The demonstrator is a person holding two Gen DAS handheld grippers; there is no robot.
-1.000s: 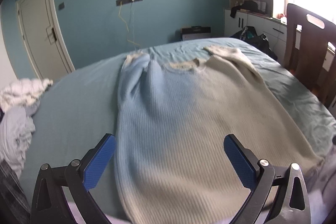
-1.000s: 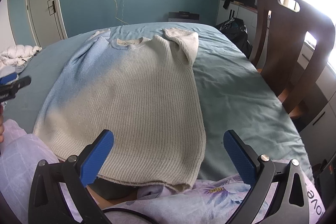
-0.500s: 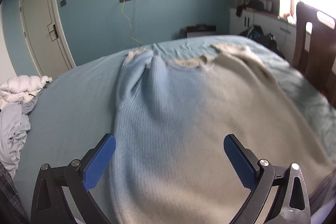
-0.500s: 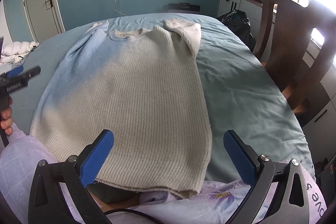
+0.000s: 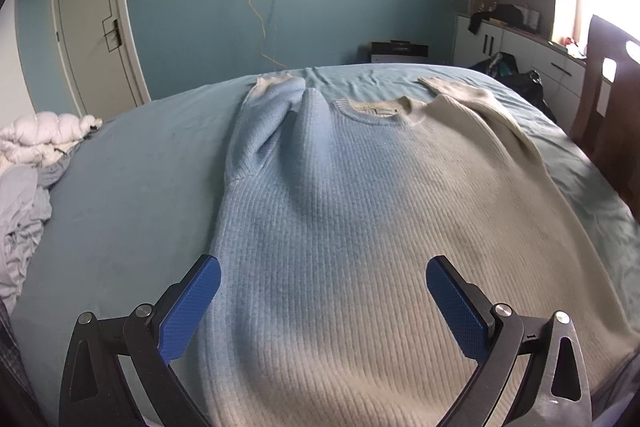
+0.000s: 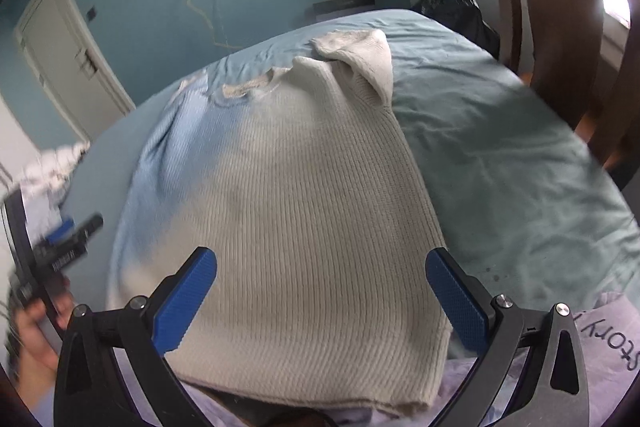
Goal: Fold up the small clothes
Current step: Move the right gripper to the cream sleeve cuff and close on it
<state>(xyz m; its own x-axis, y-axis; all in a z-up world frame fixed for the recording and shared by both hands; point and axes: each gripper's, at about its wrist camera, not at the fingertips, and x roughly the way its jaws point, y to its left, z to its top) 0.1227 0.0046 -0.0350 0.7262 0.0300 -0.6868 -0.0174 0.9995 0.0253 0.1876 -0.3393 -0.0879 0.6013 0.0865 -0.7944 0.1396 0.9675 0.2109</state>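
Observation:
A ribbed knit sweater [image 5: 360,211], fading from light blue on its left to cream on its right, lies flat on the teal bed with both sleeves folded in toward the collar. My left gripper [image 5: 320,307] hovers open over its lower left part, nothing between the blue pads. In the right wrist view the sweater [image 6: 304,227] fills the middle, its hem hanging over the near bed edge. My right gripper [image 6: 320,299] is open above the lower right part, tilted. The left gripper [image 6: 64,239] shows at the left edge, held by a hand.
A pile of white and grey clothes [image 5: 28,163] lies at the bed's left edge. A dark wooden chair [image 6: 560,39] stands close to the bed's right side. Bare teal sheet [image 6: 520,163] stretches right of the sweater. A floral cloth [image 6: 608,339] lies at the near edge.
Both grippers moved forward and lower over the sweater. The right view has rolled and swung, so the bed now looks tilted. Both grippers stay open.

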